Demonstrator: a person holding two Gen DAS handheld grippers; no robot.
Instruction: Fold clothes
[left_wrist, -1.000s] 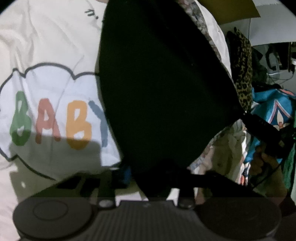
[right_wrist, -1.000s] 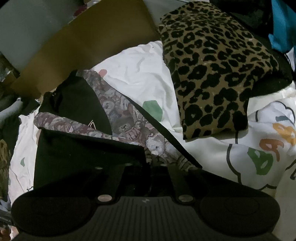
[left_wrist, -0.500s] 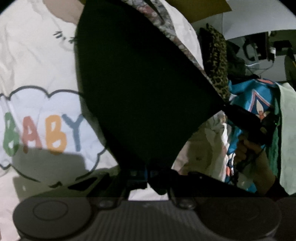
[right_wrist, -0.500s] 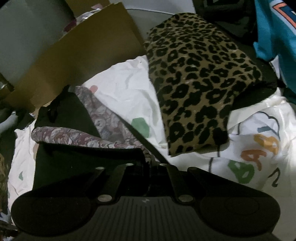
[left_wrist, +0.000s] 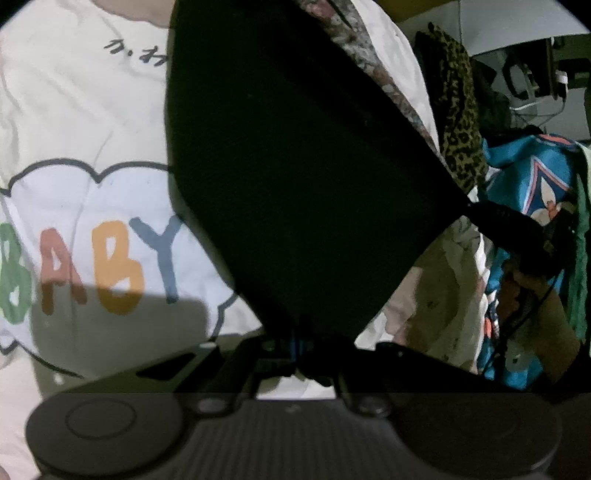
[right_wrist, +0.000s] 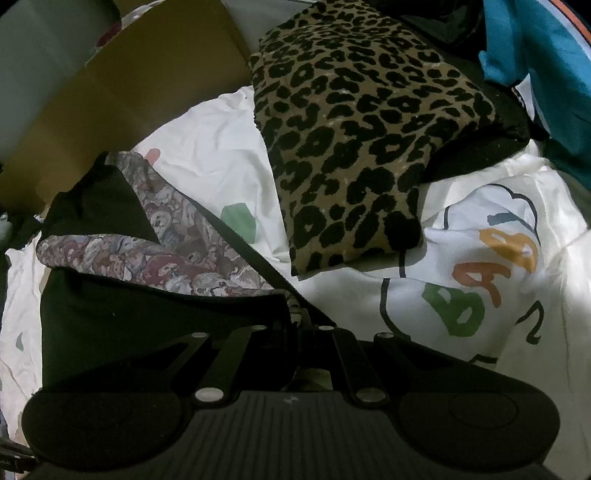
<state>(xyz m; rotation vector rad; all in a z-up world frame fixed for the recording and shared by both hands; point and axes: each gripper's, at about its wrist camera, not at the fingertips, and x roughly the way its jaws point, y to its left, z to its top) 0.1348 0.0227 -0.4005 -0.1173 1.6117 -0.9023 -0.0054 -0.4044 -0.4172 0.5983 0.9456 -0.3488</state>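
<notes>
Both grippers, left and right, were clamped on the black garment, stretched taut between them across the white bedsheet.

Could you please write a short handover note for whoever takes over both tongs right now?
Left tongs: jaws have just closed, now shut on a corner of the black garment.
Right tongs: shut on another edge of the same garment, where its bear-print lining shows.
The garment hangs stretched between both tongs above the white BABY-print bedding. A folded leopard-print piece lies beyond it on the bedding.
Done: both corners gripped.
Left: lay the garment flat and fold it; probably the teal clothes afterwards.
</notes>
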